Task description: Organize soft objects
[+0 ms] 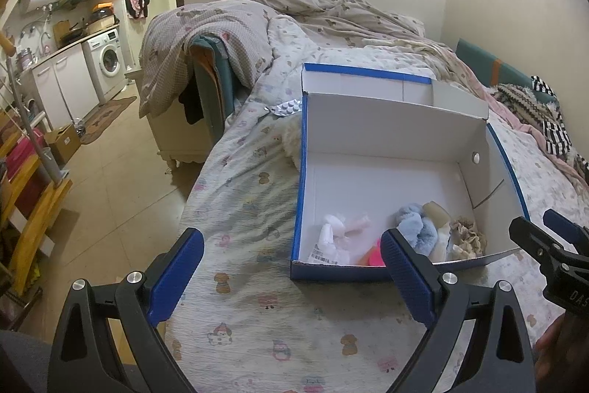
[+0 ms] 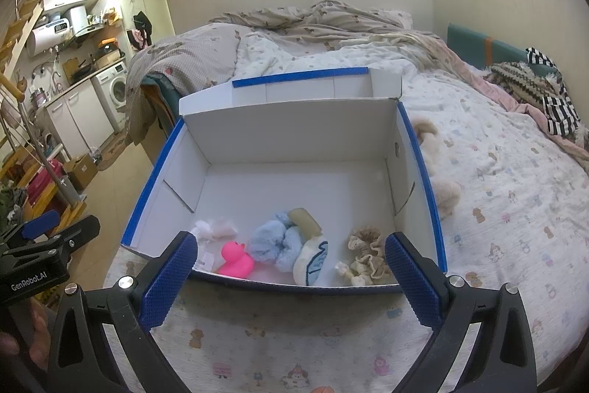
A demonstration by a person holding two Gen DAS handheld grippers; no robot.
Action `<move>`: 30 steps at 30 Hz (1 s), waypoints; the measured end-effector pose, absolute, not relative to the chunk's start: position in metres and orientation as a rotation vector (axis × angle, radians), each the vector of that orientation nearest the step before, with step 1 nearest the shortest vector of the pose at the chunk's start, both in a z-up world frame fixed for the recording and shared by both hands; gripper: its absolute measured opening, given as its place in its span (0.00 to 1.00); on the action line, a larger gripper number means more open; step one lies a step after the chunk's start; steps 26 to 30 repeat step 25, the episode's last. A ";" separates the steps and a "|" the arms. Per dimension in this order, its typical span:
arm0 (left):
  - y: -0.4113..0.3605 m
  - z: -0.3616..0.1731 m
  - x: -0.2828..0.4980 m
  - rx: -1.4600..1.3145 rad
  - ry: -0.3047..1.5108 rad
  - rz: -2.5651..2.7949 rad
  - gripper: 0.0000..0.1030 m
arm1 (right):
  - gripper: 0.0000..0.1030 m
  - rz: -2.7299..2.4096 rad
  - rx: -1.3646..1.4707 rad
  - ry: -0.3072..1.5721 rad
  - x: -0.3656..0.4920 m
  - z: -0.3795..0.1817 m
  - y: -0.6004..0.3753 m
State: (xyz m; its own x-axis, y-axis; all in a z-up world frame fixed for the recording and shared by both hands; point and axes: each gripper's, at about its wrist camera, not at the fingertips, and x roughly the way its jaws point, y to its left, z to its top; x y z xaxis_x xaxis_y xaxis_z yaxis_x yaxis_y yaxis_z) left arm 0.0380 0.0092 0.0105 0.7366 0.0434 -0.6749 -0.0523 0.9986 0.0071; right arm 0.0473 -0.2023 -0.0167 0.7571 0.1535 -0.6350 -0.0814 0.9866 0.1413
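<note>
An open blue-and-white cardboard box (image 2: 294, 120) (image 1: 386, 120) lies on the bed. Near its front wall sit a pink rubber duck (image 2: 235, 258), a fluffy light-blue item (image 2: 276, 242) (image 1: 418, 225), a beige scrunchie (image 2: 370, 251) (image 1: 467, 232), a white-and-blue soft piece (image 2: 313, 258), a tan block (image 2: 305, 221) and white wrapped bits (image 2: 206, 229) (image 1: 333, 236). My left gripper (image 1: 291, 277) is open and empty, left of the box front. My right gripper (image 2: 291, 277) is open and empty, just before the box front. A cream plush toy (image 2: 440, 179) lies right of the box; a white fluffy piece (image 1: 292, 142) shows left of it.
A pill blister pack (image 1: 285, 107) lies on the sheet behind the box. Rumpled duvets (image 1: 294, 21) cover the far bed. Striped and knitted clothes (image 2: 541, 87) lie at the right. The bed edge and tiled floor (image 1: 121, 164) are at the left, with wooden steps (image 1: 33, 209).
</note>
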 end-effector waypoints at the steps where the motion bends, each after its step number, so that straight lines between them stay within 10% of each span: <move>1: 0.010 0.011 0.038 -0.011 0.740 0.053 0.93 | 1.00 0.129 0.107 0.701 0.047 -0.017 -0.202; 30: 0.010 0.010 0.037 -0.007 0.737 0.054 0.93 | 1.00 0.131 0.099 0.689 0.046 -0.011 -0.203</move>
